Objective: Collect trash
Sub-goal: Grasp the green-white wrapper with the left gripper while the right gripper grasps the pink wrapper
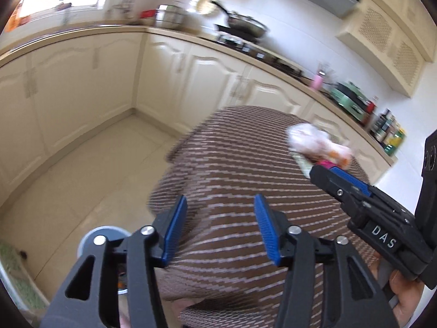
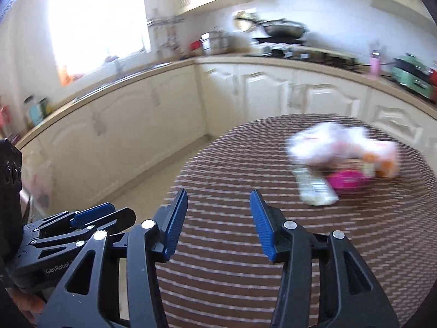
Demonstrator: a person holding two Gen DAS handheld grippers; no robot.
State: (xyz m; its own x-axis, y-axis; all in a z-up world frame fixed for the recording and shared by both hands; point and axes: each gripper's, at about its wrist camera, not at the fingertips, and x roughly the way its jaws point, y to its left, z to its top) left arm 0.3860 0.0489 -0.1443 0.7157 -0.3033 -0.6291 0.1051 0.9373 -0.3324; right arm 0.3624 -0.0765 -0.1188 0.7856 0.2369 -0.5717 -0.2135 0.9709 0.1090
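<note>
A heap of trash lies on the far right of a round table with a brown striped cloth (image 2: 232, 246). It holds crumpled white plastic (image 2: 327, 140), a pink piece (image 2: 347, 181), a pale wrapper (image 2: 314, 190) and orange bits (image 2: 385, 170). The left wrist view shows the same trash heap (image 1: 314, 139) blurred. My right gripper (image 2: 218, 195) hangs open over the cloth, short of the heap and left of it, with nothing between its blue pads. My left gripper (image 1: 220, 202) is open and empty above the table's near left part. The right gripper (image 1: 325, 170) shows there too, its tips close to the heap.
Cream cabinets (image 1: 82, 87) run along two walls beside the table. Their counter carries a wok (image 1: 243, 26) on a stove, a green appliance (image 2: 409, 72) and bottles (image 1: 387, 131). A grey round object (image 1: 101, 235) stands on the tiled floor at the table's left.
</note>
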